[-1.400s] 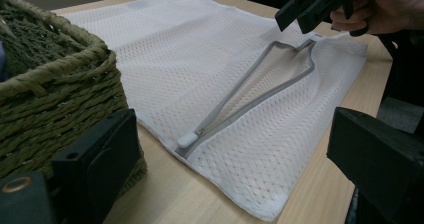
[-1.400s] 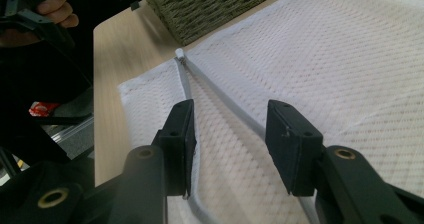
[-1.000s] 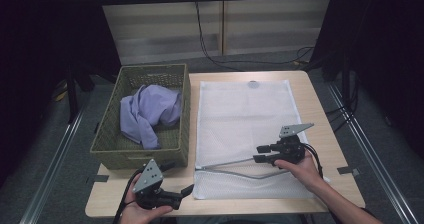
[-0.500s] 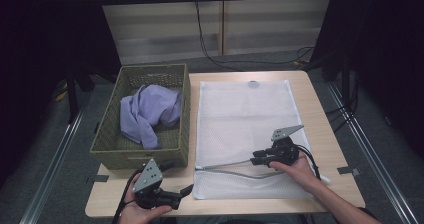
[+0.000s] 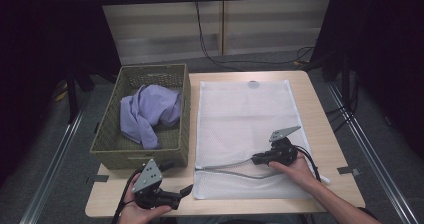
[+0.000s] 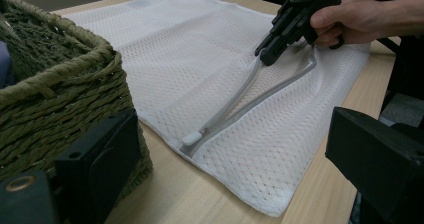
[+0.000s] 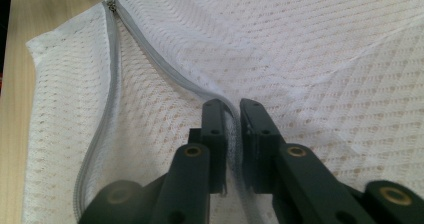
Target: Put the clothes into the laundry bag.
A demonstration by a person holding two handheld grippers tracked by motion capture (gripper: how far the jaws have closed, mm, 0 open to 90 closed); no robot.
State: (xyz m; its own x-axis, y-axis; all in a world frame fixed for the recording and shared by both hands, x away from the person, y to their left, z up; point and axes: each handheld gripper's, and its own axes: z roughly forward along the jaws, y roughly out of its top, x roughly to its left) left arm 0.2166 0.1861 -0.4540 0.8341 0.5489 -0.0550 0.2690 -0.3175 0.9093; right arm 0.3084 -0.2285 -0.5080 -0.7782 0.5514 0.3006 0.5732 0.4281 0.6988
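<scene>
My right hand-held gripper pinches the upper edge of the grey zipper on the white mesh laundry bag, its jaws pressed onto the tape and a fold of mesh. The bag lies flat on the tabletop, just beside the woven basket holding a lilac garment. The zipper gapes open, its white pull resting at the end nearest the basket. My left hand-held gripper hovers at the near tabletop edge, jaws spread with nothing between them, though from above it's hard to see.
</scene>
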